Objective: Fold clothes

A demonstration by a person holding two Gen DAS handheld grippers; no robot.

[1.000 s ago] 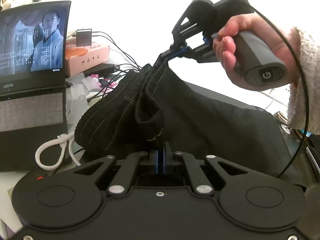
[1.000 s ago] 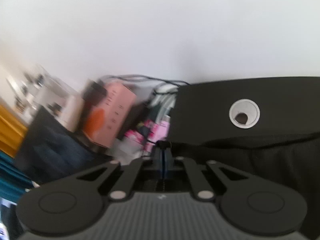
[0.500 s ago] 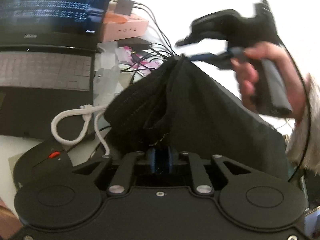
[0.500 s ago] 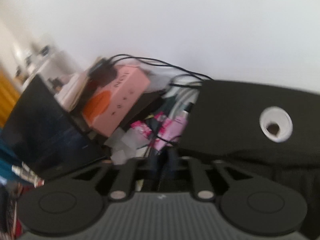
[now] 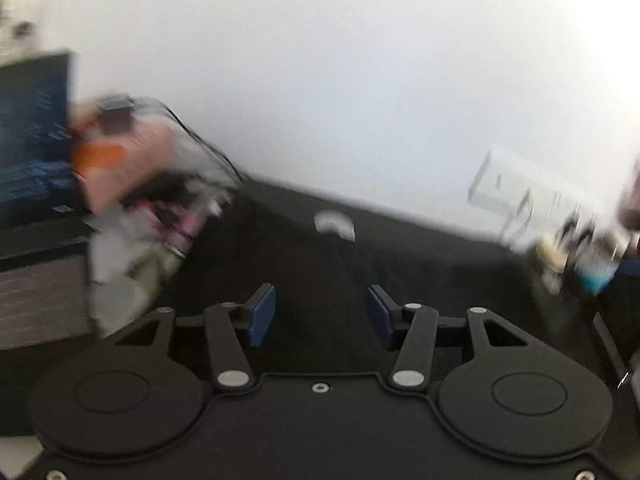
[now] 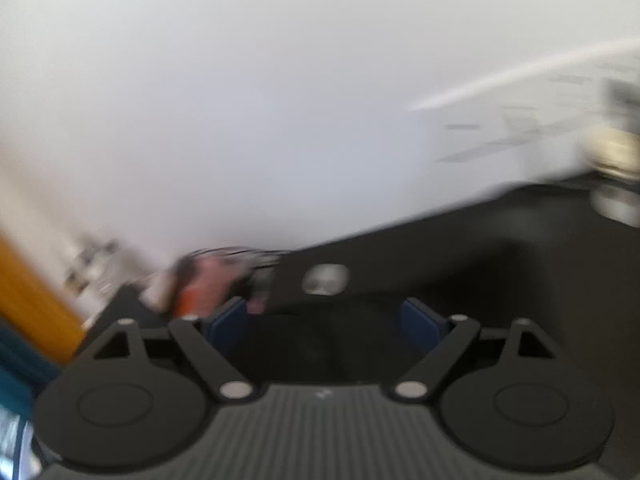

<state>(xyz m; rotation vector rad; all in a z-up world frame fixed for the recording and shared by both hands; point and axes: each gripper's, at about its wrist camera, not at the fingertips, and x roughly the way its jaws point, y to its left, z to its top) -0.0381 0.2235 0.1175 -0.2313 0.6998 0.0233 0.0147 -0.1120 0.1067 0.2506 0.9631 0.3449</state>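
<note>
Both views are smeared by motion. A black garment (image 5: 320,280) lies low on the dark table, its cloth spreading ahead of my left gripper (image 5: 321,312), which stands open with blue pads (image 5: 262,314) wide apart and nothing between them. In the right wrist view the same black cloth (image 6: 324,344) shows dimly between and beyond the fingers of my right gripper (image 6: 324,320), also open, its blue pads (image 6: 418,322) far apart. Neither gripper holds the cloth. I cannot tell how the garment is folded.
A laptop (image 5: 32,152) stands at the left, with a pink and orange box (image 5: 120,160), cables and pink wrappers (image 5: 168,220) beside it. A white ring (image 5: 334,224) sits in the black tabletop (image 6: 520,248). Clear boxes and small items (image 5: 560,216) crowd the right.
Both grippers have opened and let go of the black garment, which dropped from its raised bunch onto the table. Both cameras have swung and now blur; the right hand has left the left wrist view.
</note>
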